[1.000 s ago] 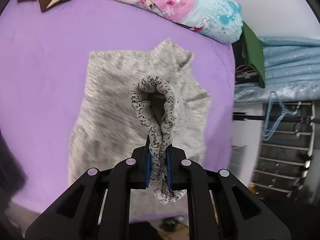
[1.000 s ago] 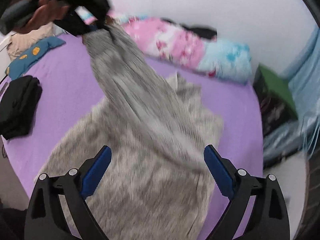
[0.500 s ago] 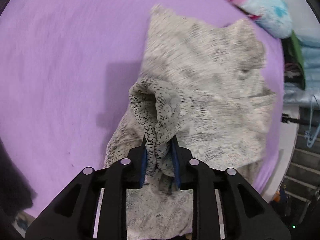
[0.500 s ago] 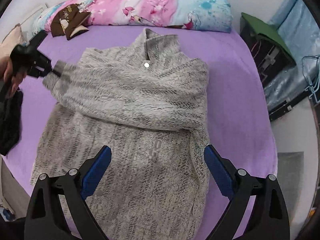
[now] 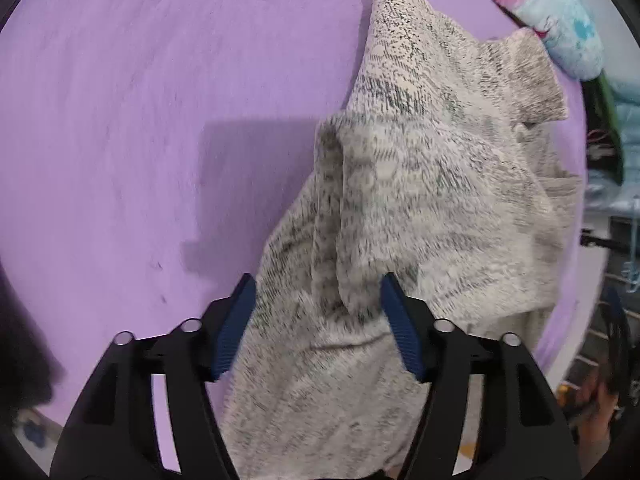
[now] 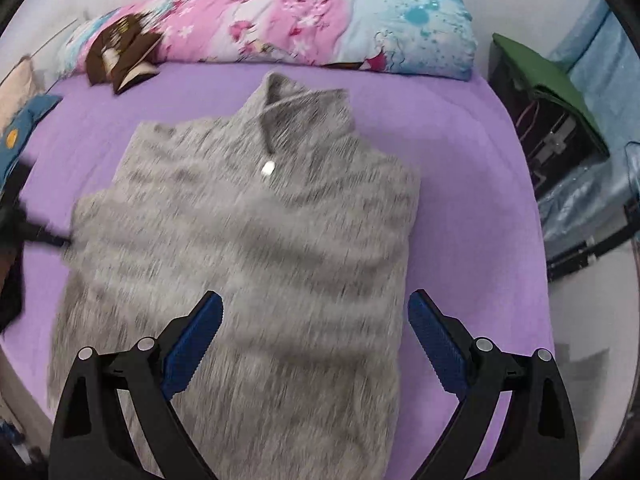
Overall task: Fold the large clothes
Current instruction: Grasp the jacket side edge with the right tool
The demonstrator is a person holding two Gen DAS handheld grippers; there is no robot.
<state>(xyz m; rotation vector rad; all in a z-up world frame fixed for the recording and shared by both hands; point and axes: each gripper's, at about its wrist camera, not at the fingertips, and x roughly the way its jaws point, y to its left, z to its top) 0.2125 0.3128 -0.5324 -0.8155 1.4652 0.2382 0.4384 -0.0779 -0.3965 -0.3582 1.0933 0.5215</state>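
Observation:
A grey knitted sweater [image 6: 256, 240] lies flat on the purple bed sheet [image 6: 460, 200], collar toward the pillows, with one sleeve folded across its body. In the left wrist view the sleeve cuff [image 5: 360, 200] rests on the sweater [image 5: 440, 200] just ahead of my left gripper [image 5: 316, 304], whose jaws are opening; the blue pads stand apart on either side of the cloth without pressing it. My right gripper [image 6: 314, 320] hangs open above the sweater's lower half, nothing between its pads. The left gripper shows as a dark shape [image 6: 36, 236] at the sweater's left edge.
A pink and blue rolled quilt [image 6: 320, 28] lies along the head of the bed, with a brown cloth [image 6: 120, 56] beside it. Dark clothing [image 6: 10, 292] sits at the left edge. A black case with a green cover [image 6: 544, 120] and blue bedding [image 6: 600, 80] stand to the right.
My left gripper came down with the sleeve cuff, laid it across the sweater and let go, its jaws spreading. My right gripper shifted over the sweater, staying open.

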